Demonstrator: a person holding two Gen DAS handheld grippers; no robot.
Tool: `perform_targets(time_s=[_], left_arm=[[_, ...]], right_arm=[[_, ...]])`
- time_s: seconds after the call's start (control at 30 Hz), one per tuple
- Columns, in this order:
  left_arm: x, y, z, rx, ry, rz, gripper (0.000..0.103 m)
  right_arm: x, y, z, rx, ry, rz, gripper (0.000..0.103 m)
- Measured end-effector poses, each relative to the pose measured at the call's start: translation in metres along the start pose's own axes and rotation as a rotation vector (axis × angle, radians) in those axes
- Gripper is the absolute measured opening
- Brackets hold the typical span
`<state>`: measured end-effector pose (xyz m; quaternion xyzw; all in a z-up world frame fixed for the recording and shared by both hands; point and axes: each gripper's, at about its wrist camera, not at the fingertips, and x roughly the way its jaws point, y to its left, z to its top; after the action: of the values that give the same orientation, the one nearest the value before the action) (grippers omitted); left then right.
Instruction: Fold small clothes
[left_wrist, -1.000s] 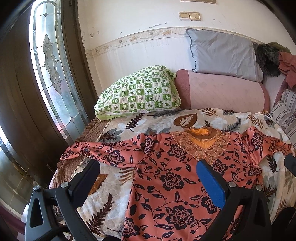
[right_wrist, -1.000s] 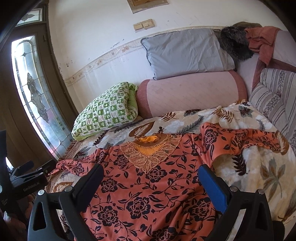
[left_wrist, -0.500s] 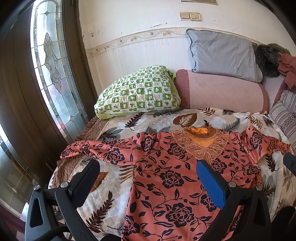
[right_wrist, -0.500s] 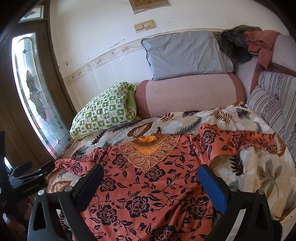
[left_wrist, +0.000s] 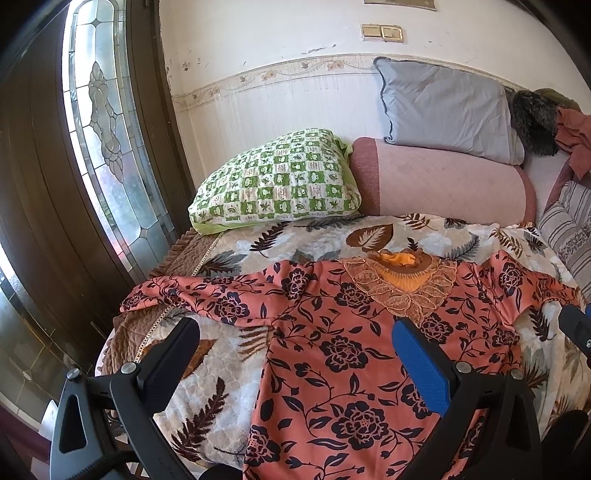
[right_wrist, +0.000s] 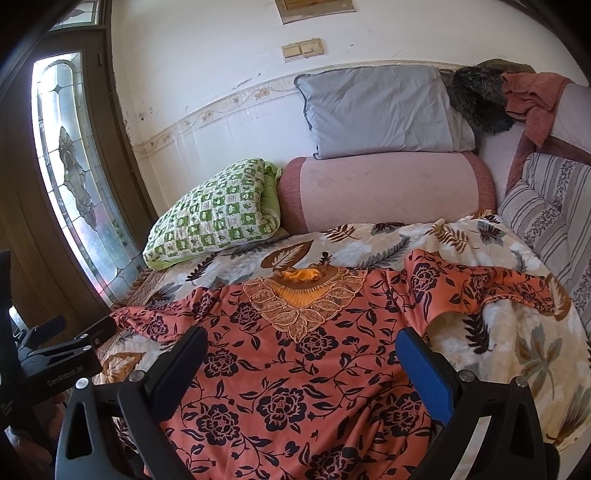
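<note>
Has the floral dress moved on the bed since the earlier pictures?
No. In the left wrist view, the floral dress keeps its neckline just below the brown leaf on the blanket, and its sleeve ends at the same bed edge.

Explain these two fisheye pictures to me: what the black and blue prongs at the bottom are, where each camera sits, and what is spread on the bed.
A person holds a two-finger gripper in each hand, with a camera on each looking along the fingers. One picture comes from the left gripper, the other from the right gripper. Both are open and hold nothing. An orange floral garment lies spread flat on a leaf-print blanket, its embroidered neckline facing the pillows. The left gripper also shows at the right camera's left edge.
</note>
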<state>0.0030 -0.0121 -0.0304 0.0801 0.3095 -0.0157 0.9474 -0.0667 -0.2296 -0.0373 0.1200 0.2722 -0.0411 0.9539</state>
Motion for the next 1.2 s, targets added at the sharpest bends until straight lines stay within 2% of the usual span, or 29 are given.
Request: perform_targets(time_s=[0.9,1.03,1.1,1.2], left_arm=[[0.022,-0.015,-0.003,0.047,0.057,-0.022,0.103],[0.040,-0.017,-0.014,0.073,0.115,-0.009,0.103],[0.053,-0.016,-0.022,0.079,0.167,0.007,0.103],[0.068,-0.011,-0.037,0.078,0.243,0.029,0.103]], right_arm=[[0.023,-0.014,0.000,0.014,0.062,-0.054,0.103],[0.033,-0.026,-0.001,0.022,0.076,-0.050,0.103],[0.044,-0.047,-0.002,0.062,0.083,-0.018,0.103],[0.068,-0.099,-0.008,0.177,0.099,0.023,0.103]])
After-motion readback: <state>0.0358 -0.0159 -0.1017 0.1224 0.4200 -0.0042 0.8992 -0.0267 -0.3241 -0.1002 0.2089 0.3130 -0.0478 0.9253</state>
